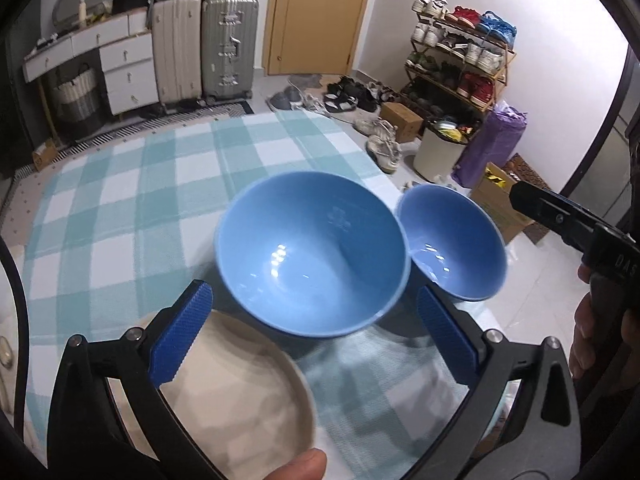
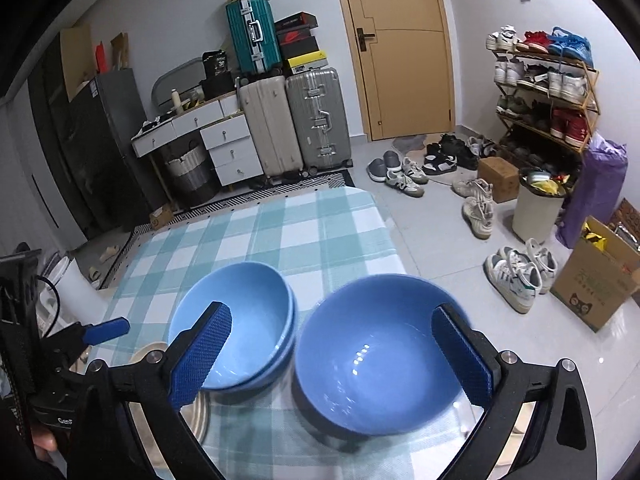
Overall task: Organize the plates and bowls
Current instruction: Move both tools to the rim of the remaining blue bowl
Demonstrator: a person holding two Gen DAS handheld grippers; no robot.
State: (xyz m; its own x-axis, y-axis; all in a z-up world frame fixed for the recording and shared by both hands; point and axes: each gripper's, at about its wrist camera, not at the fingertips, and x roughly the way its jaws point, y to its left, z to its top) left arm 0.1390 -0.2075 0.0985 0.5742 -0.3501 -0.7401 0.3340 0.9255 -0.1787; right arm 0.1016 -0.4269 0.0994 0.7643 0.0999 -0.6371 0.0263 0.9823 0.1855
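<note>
Right wrist view, centre: right gripper (image 2: 334, 354) fingers apart over single blue bowl (image 2: 380, 360); left gripper (image 1: 316, 334) likewise spread, holding nothing

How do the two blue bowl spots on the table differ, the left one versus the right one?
The left bowls are a nested stack of two, with a second rim showing beneath; the right bowl sits alone. The left stack is next to the beige plate; the right bowl is at the table's right edge. Both are blue, upright and empty.
</note>
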